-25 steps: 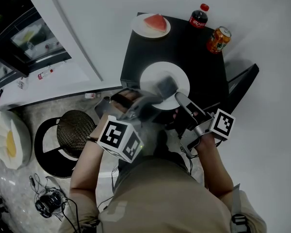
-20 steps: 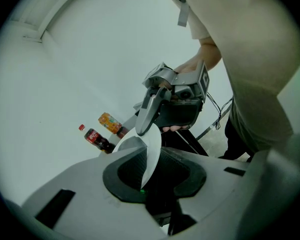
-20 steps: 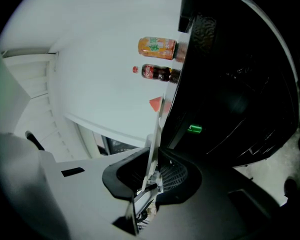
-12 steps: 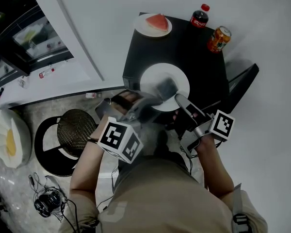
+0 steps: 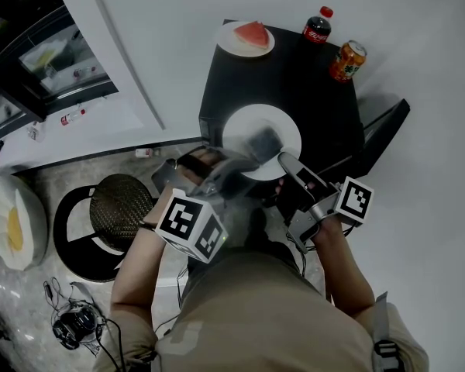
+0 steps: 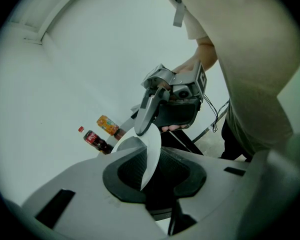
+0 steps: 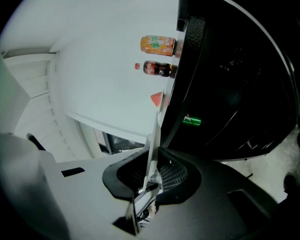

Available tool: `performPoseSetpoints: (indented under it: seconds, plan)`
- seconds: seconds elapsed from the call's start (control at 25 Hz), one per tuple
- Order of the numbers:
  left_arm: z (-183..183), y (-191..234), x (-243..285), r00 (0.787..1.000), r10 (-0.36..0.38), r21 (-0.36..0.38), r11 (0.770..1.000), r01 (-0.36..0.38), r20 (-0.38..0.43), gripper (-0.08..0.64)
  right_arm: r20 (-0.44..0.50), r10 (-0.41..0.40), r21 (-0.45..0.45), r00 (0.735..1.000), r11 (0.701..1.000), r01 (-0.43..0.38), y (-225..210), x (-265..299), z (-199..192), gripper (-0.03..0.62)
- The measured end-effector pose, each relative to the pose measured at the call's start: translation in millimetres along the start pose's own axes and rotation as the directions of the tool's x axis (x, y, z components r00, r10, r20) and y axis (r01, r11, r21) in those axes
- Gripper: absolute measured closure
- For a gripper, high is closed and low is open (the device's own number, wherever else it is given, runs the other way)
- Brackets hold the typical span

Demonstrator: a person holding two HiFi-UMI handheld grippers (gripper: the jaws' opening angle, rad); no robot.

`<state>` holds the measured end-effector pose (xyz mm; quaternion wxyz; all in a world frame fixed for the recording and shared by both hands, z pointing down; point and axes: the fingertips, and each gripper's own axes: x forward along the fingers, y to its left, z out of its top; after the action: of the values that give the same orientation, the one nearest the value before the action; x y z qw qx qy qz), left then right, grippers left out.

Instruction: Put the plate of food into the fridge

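Observation:
A white plate hangs over the near edge of the black table, held from both sides. My left gripper is shut on its near-left rim, and a grey jaw lies over the plate's middle. My right gripper is shut on the near-right rim. In the left gripper view the plate stands edge-on between the jaws, with the right gripper clamped on its far side. In the right gripper view the plate is a thin edge between the jaws. A second plate with a red watermelon slice sits at the table's far left corner.
A cola bottle and an orange can stand at the table's far right. A dark open compartment with shelves lies at the upper left beside a white panel. A round black stool and cables are on the floor at left.

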<state>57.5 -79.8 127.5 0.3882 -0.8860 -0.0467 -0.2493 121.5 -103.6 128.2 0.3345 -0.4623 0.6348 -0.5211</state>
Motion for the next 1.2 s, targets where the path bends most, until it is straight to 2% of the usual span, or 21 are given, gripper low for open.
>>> performPoseSetpoints:
  seconds: [0.56,0.88,1.2]
  plan:
    - [4,-16,-19,1.000,0.010,0.007,1.000,-0.010,0.026,0.482,0.026,0.028,0.019,0.999,0.999,-0.028,5,-8,-23,0.535]
    - [6,-37,-37,0.999,0.010,-0.001,1.000,-0.010,0.047,0.482,0.040,0.001,0.018,0.999,1.000,-0.002,7,-20,-49,0.537]
    - [8,-53,-41,0.999,-0.010,-0.025,1.000,0.012,0.050,0.480,0.042,-0.017,0.057,0.999,0.998,0.015,-1,-30,-62,0.537]
